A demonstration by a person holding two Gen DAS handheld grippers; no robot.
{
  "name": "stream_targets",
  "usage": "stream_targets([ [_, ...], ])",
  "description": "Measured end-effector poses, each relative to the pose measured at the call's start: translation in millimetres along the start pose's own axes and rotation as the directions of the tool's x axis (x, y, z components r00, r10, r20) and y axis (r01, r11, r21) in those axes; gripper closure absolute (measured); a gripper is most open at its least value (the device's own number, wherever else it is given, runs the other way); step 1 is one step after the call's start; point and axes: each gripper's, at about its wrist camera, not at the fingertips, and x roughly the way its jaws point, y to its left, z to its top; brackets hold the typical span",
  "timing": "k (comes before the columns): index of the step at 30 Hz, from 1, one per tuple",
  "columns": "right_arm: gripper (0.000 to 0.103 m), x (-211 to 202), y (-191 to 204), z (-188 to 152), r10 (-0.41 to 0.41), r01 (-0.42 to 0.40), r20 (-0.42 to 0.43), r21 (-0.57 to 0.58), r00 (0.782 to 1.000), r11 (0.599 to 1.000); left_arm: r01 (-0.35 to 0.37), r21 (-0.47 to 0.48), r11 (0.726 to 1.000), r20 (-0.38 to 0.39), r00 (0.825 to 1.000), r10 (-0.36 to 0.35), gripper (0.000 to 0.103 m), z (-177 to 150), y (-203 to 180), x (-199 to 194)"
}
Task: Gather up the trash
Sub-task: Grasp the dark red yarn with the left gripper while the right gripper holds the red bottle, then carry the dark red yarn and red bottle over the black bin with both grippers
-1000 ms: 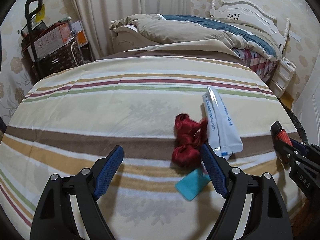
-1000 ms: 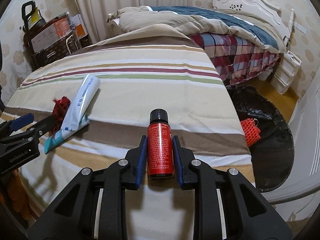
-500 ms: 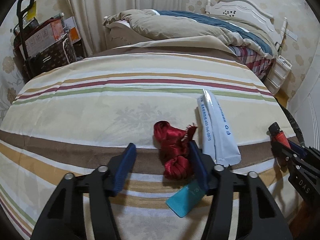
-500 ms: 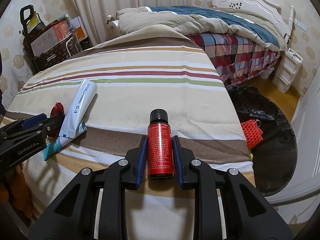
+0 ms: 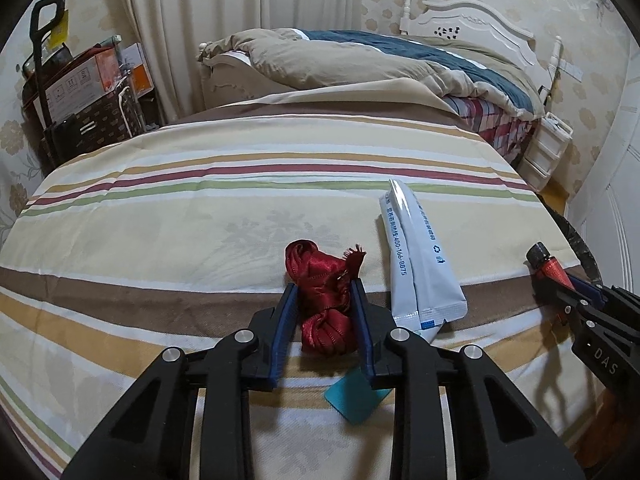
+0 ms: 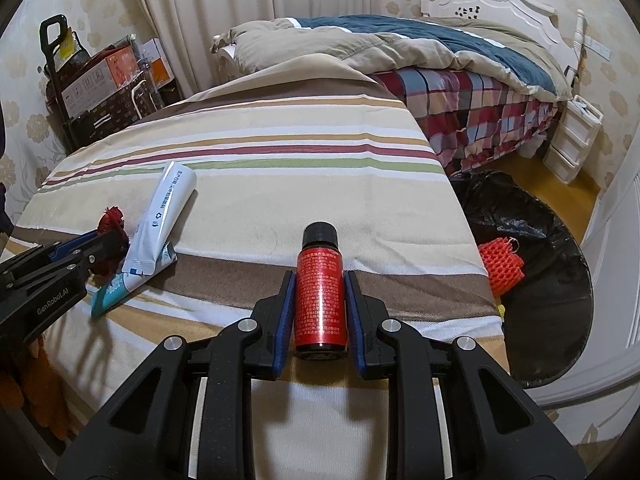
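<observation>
The crumpled dark red satin ribbon (image 5: 326,300), shiny and folded in soft loops, lies on the striped cotton bed cover (image 5: 200,220). The left gripper (image 5: 324,300) points down at a slant over it; its jaws have just been closing, and their blue ribbed pads now pinch the ribbon from both sides. Just right of the ribbon lies one flat white plastic pouch with blue print (image 5: 420,264), smooth and glossy. One small teal card (image 5: 356,400) lies partly under the pouch's near end.

The right gripper (image 6: 319,304) also points down at a slant, and its jaws are pressed on one small red cylindrical bottle with a black cap (image 6: 319,296). The bottle is held above the near edge of the bed. On the floor to the right stands one bin lined with a wrinkled black plastic bag (image 6: 532,272). In it lies one orange foam net (image 6: 500,268).
</observation>
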Motion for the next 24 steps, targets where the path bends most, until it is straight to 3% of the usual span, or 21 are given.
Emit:
stream_targets([
  [11, 0.080, -11, -1, -6, 0.003, -0.003, 0.014, 0.011, 1.000, 1.000, 0.000, -0.030, 1.000, 0.037, 0.999, 0.001, 0.074, -7, 0, -26],
  [24, 0.080, -46, -9, -9, -0.005, 0.002, 0.080, 0.034, 0.997, 0.999, 0.043, -0.001, 0.999, 0.091, 0.995, -0.043, 0.074, -9, -26, -54],
])
